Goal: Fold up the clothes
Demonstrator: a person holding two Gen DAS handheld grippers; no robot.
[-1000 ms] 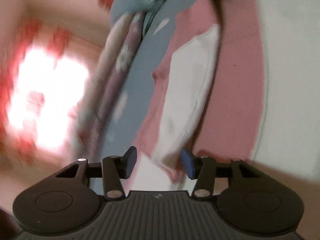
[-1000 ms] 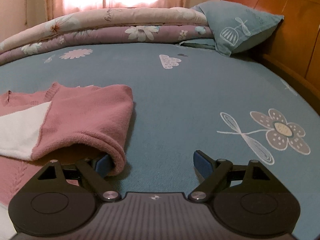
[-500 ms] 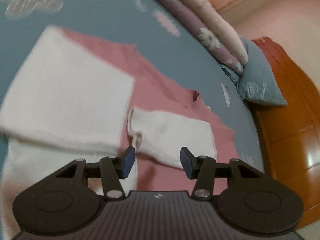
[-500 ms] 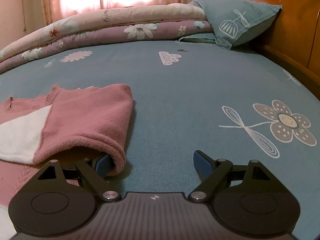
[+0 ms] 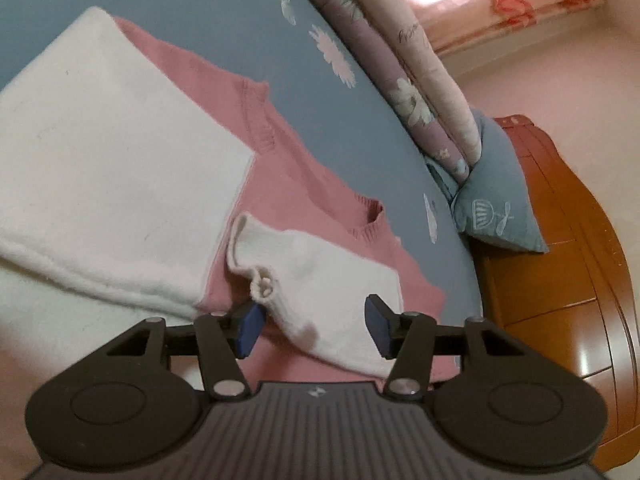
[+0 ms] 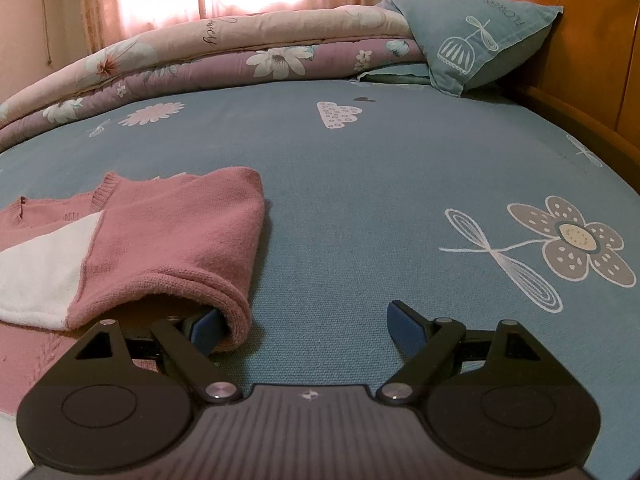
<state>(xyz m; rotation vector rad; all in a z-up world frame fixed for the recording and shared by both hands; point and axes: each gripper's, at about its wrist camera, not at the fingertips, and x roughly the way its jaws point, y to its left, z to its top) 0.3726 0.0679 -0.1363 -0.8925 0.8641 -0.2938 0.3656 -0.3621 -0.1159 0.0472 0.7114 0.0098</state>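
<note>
A pink and white knitted sweater (image 5: 288,176) lies flat on the blue bedsheet, both sleeves folded over its body. In the left wrist view my left gripper (image 5: 314,330) hovers open above the smaller white sleeve cuff (image 5: 320,272), with nothing gripped. In the right wrist view the sweater's folded pink sleeve edge (image 6: 180,248) lies at the left. My right gripper (image 6: 308,326) rests open low on the sheet, its left fingertip tucked under the sleeve's rolled fold, its right fingertip over bare sheet.
A folded floral quilt (image 6: 224,56) runs along the far side of the bed, with a blue pillow (image 6: 476,36) against the wooden headboard (image 6: 592,56). The headboard (image 5: 568,264) also stands at the right in the left wrist view. Bare flower-printed sheet (image 6: 400,184) spreads right of the sweater.
The left gripper swung round fast from a blurred, tilted view to a steady look down over the sweater, staying open. The right gripper edged slightly forward; its left fingertip stays under the pink fold.
</note>
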